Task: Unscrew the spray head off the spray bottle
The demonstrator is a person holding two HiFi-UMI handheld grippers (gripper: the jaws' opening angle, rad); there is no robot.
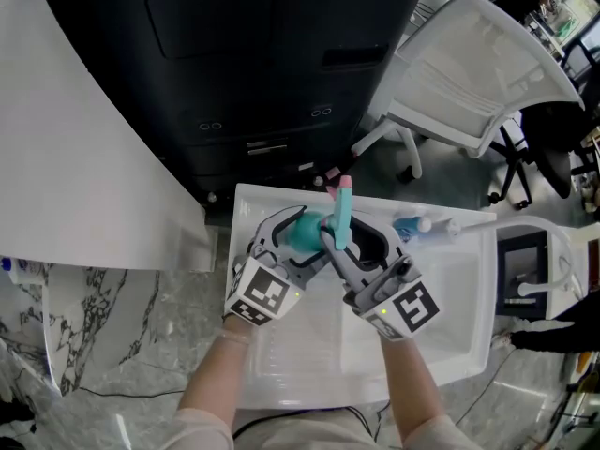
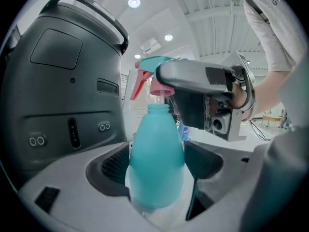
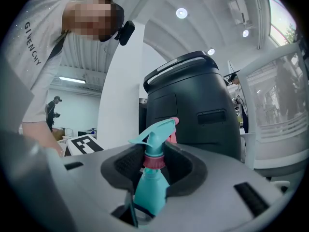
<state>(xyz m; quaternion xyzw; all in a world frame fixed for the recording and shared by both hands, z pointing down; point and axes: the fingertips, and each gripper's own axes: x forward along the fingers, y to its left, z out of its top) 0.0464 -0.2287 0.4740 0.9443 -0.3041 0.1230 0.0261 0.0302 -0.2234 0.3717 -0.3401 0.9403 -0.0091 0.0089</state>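
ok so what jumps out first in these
A teal spray bottle, held above the white tray in the middle of the head view: the left gripper clamps its body, the right gripper its pink-collared spray head. Behind looms a big black machine.

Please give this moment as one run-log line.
left tongs: shut on spray bottle | right tongs: shut on spray head | spray head: at bottle neck

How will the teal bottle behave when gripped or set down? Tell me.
Its smooth, rounded plastic wall looks slippery, so the bottle may twist within the left gripper. Tall with a narrow neck, it would likely tip if stood loosely on the tray.
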